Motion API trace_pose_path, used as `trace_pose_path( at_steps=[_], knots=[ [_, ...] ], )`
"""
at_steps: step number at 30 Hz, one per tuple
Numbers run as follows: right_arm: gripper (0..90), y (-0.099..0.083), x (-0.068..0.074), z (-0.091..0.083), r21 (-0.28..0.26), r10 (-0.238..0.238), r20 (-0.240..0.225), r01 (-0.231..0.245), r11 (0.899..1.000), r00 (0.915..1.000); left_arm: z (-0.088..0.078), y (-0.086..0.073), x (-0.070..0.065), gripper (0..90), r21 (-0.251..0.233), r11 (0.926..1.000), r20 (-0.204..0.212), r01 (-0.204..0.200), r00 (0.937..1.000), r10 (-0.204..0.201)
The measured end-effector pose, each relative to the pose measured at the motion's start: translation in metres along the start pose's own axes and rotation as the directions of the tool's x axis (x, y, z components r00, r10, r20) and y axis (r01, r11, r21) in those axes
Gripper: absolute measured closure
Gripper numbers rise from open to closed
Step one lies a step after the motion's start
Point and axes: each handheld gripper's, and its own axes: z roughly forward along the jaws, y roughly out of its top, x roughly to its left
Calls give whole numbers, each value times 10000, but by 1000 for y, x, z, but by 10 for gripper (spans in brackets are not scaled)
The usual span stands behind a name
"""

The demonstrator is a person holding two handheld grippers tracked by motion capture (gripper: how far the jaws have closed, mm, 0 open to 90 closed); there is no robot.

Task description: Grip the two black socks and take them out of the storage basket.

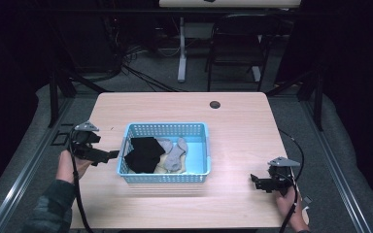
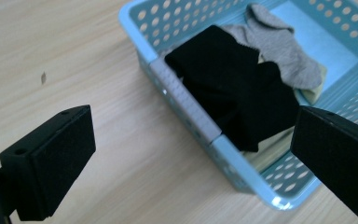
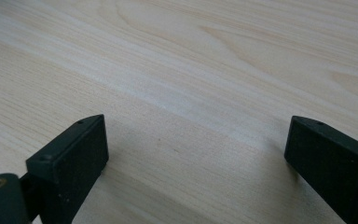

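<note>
A black sock [image 2: 235, 93] lies folded in the left half of a light blue basket [image 1: 167, 130] at the middle of the counter [image 1: 233, 126], its edge lapping over the basket's left rim. Grey socks [image 1: 176, 153] sit just right of it in the same basket, partly over a pale cloth [image 2: 315, 91]. My left gripper [image 1: 108, 156] hovers just beside the basket's left wall, aimed at the black sock, its fingers [image 2: 51, 165] spread wide and holding nothing; one finger is over bare wood, the other over the basket's near corner. My right gripper [image 1: 256, 182] rests low over the counter near its right, near edge, well apart from the basket, its fingers [image 3: 72, 165] also spread wide over bare wood. A dark chair [image 1: 238, 43] stands beyond the counter's far edge.
</note>
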Motion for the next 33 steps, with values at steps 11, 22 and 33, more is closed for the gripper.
trace_pose_path(
  at_steps=[11, 22, 33],
  knots=[
    [55, 0, 0, 0, -19, 16, -30, -16, 10000, 10000, 11, 36, -25, 0, 312, 9950, 129, -953, 9954, 950],
    [55, 0, 0, 0, -19, 10, -30, -10, 10000, 10000, 35, 53, -44, 0, 732, 9868, 500, -1447, 9887, 1412],
    [55, 0, 0, 0, -19, 16, -34, -16, 10000, 10000, 62, 68, -63, 0, 1258, 9752, 921, -1821, 9809, 1713]
  ],
)
